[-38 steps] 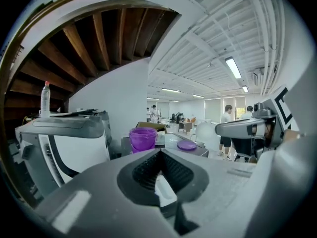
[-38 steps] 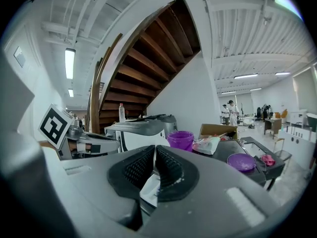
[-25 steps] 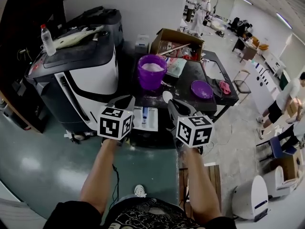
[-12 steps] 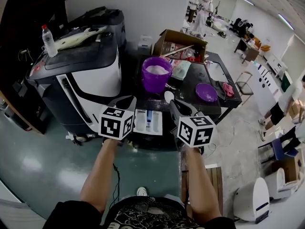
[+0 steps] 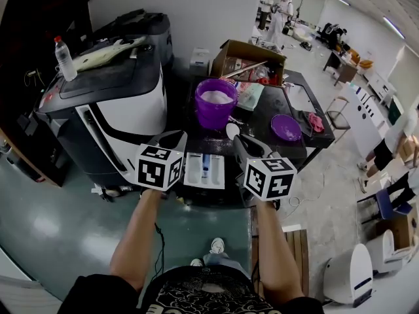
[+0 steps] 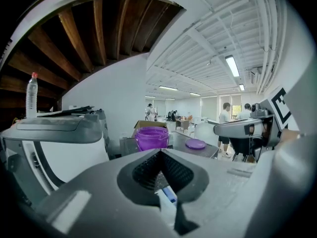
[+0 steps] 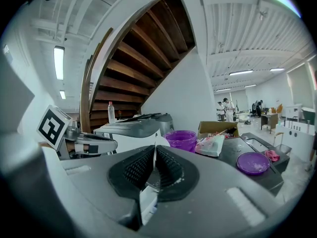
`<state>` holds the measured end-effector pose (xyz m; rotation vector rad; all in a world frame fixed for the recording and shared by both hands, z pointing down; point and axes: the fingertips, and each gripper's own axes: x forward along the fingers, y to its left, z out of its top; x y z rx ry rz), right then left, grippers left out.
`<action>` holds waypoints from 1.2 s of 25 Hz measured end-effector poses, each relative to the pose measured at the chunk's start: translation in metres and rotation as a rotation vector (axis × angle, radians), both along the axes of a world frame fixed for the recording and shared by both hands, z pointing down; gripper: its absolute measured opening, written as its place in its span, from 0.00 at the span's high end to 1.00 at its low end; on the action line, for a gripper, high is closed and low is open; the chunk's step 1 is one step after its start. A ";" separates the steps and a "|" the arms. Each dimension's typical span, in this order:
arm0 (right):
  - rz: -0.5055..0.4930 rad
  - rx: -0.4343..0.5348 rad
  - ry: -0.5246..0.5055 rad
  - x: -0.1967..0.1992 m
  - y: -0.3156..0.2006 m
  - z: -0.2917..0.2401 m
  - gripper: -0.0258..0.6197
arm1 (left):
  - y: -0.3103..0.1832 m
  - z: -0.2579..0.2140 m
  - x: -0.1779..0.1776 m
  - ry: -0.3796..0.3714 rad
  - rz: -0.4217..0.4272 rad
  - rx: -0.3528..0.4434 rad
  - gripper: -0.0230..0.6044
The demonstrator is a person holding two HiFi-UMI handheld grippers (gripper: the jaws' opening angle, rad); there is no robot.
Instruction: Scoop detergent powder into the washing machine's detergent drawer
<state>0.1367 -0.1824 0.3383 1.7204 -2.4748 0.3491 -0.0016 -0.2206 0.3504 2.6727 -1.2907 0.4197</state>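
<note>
Your right gripper (image 5: 239, 140) is clamped on the handle of a white spoon (image 5: 232, 131). In the right gripper view the thin handle runs straight up between the pads, and the bowl pokes out past the tips. I can't tell if there's any powder in it.

Your left gripper (image 5: 173, 138) has its jaws closed together at the tips. The left gripper view shows nothing pinched between them. You just see down through the gap between the pads to the drawer.

The detergent drawer (image 5: 204, 170) is pulled out, sitting right between your two grippers in the head view. It's white with a blue piece in the middle compartment.

Just beyond it on the black tabletop (image 5: 262, 110) stands the purple tub (image 5: 215, 103). It's open, with white powder showing inside. Its purple lid (image 5: 285, 126) lies flat on the same tabletop, off to the right and apart from the tub.

Behind the tub there's an open cardboard box (image 5: 249, 59) with stuff in it. To the left is a big black-and-white machine (image 5: 114, 103), with a plastic bottle (image 5: 63, 56) standing upright on top of it.
</note>
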 end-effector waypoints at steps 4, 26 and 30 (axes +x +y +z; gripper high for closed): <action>0.003 -0.001 -0.001 0.006 -0.010 0.002 0.91 | -0.011 0.001 0.005 -0.002 0.001 -0.002 0.96; -0.047 0.010 0.001 0.033 -0.122 -0.002 0.91 | -0.119 -0.001 0.029 -0.030 -0.041 0.003 0.96; -0.065 0.008 0.006 0.038 -0.142 -0.003 0.91 | -0.137 0.001 0.031 -0.031 -0.062 -0.004 0.96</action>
